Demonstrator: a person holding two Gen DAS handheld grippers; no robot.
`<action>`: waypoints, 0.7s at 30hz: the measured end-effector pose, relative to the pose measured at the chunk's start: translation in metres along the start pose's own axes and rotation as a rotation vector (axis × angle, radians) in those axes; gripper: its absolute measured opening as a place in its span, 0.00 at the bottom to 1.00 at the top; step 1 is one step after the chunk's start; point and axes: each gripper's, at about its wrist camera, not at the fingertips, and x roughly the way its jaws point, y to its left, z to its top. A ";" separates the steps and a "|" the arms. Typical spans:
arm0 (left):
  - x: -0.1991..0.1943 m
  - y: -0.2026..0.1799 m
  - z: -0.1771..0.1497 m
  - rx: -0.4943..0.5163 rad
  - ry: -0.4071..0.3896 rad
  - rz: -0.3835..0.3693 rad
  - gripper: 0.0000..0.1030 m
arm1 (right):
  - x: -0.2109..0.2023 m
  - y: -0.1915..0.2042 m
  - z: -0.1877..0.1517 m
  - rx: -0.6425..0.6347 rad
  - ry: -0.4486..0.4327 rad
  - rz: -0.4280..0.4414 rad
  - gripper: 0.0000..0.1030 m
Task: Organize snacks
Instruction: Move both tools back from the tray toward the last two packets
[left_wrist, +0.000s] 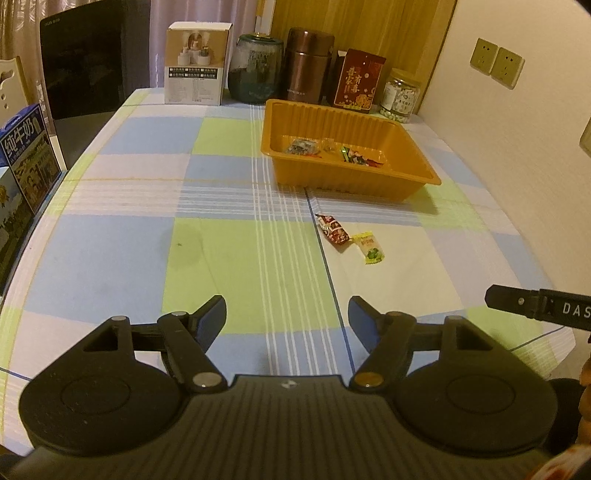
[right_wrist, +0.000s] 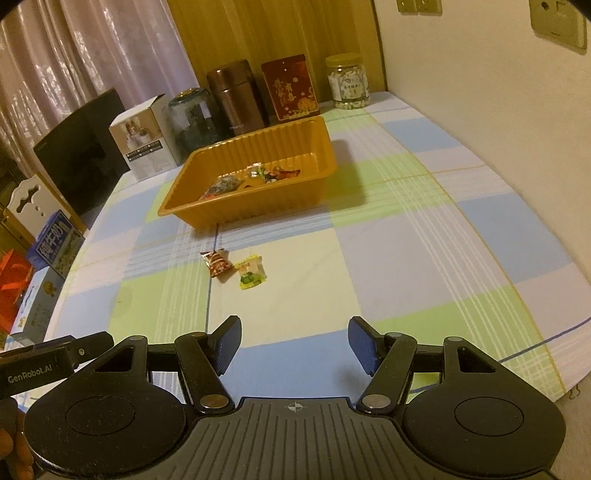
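An orange plastic tray (left_wrist: 413, 184) (right_wrist: 184, 210) stands on the checked tablecloth and holds several wrapped snacks (left_wrist: 351, 153) (right_wrist: 258, 175). In front of it two snacks lie loose side by side: a red-brown wrapped one (left_wrist: 334, 229) (right_wrist: 217, 263) and a yellow-green wrapped candy (left_wrist: 369, 249) (right_wrist: 251, 274). My left gripper (left_wrist: 287, 314) hovers over the near part of the table, open and empty, well short of the loose snacks. My right gripper (right_wrist: 294, 338) is also open with nothing between its fingers, nearer the table's front edge. The right gripper's side (left_wrist: 535, 306) shows at the left view's right edge.
Along the back stand a white box (left_wrist: 195, 66), a dark glazed jar (left_wrist: 255, 68), a brown flask (left_wrist: 308, 66), a red packet (left_wrist: 357, 79) and a clear jar of pale candies (left_wrist: 400, 96). Milk cartons (left_wrist: 27, 155) sit off the left edge. A wall runs along the right.
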 end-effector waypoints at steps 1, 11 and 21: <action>0.002 0.001 0.000 -0.001 0.003 0.001 0.68 | 0.003 0.000 0.000 -0.002 0.002 0.000 0.62; 0.035 0.010 0.008 -0.024 0.027 0.010 0.69 | 0.047 0.008 0.007 -0.042 0.020 0.019 0.62; 0.068 0.012 0.024 -0.046 0.028 0.015 0.69 | 0.101 0.030 0.019 -0.203 0.005 0.057 0.47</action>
